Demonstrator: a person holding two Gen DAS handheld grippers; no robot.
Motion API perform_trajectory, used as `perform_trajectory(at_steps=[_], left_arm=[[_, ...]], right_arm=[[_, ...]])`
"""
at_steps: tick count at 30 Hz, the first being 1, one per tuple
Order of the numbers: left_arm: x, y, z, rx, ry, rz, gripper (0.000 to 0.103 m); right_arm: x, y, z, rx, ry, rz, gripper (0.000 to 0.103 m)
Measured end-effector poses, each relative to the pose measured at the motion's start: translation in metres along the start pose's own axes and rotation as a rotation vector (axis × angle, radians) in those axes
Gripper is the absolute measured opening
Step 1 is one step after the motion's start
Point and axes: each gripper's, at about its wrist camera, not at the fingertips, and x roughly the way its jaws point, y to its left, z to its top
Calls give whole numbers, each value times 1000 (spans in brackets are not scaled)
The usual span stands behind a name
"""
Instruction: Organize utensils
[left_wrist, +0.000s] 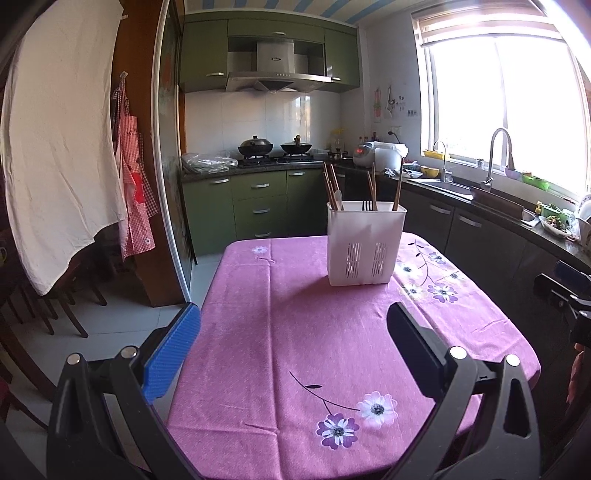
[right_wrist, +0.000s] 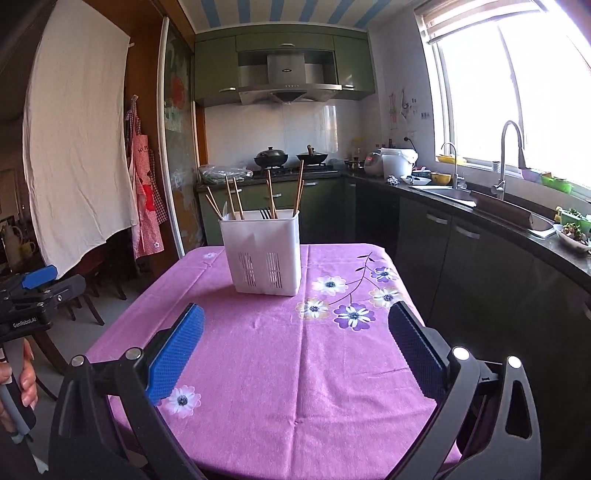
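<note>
Your left claw (left_wrist: 293, 349) is spread wide with nothing between its pads, and it hangs over the near end of the surface (left_wrist: 295, 332), which is covered by a pink cloth printed with purple and white flowers. Your right claw (right_wrist: 295, 347) is likewise released and empty, its blue pads well apart above the same cloth.

The white utensil holder (left_wrist: 365, 243) stands upright toward the far end of the surface, apart from both claws. From the left wrist it sits a little right of centre, near the flower print; from the right wrist it sits a little left of centre. Wooden chopsticks (left_wrist: 371, 186) lean out of its compartments at several angles. A dark fork (left_wrist: 366, 205) shows its tines just above the rim in the middle, and a pale spoon (left_wrist: 337, 197) pokes up in the left compartment.

Your hand (right_wrist: 26, 373) grips the left claw's handle at the left edge of the right wrist view.
</note>
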Motion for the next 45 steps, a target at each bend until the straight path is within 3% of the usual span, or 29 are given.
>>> perform_trajectory(at_steps=[45], left_arm=[[-2, -7, 0, 8, 0, -4, 96]], right_arm=[[-7, 3, 4, 2, 6, 7, 98]])
